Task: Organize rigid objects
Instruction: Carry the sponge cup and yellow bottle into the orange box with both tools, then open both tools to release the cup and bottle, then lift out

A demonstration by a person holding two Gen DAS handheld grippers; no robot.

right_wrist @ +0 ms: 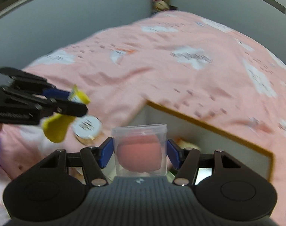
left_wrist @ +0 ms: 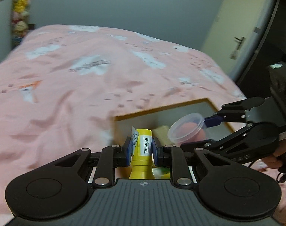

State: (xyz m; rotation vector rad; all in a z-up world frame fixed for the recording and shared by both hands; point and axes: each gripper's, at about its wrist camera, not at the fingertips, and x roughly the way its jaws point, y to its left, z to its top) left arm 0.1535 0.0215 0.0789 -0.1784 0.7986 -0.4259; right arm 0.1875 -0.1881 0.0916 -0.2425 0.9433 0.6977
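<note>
- A wooden-rimmed box (left_wrist: 210, 101) with a grey inside sits on the pink bedspread (left_wrist: 86, 86); a pale, blurred item (left_wrist: 161, 131) lies in it, too unclear to name.
- The clear plastic cup (right_wrist: 141, 148) holds a pink rounded sponge (right_wrist: 139, 154) and has no lid on it.
- The right gripper (right_wrist: 140, 151) has its blue pads pressed against the cup's two sides, gripping it upright above the box's near edge.
- The left gripper (left_wrist: 142, 151) is clamped on a yellow bottle (left_wrist: 143, 156) with a white printed label, just left of the cup and level with it.
- In the right wrist view, a white-lidded jar (right_wrist: 88, 127) lies on the bedspread below the yellow bottle, outside the box.
</note>
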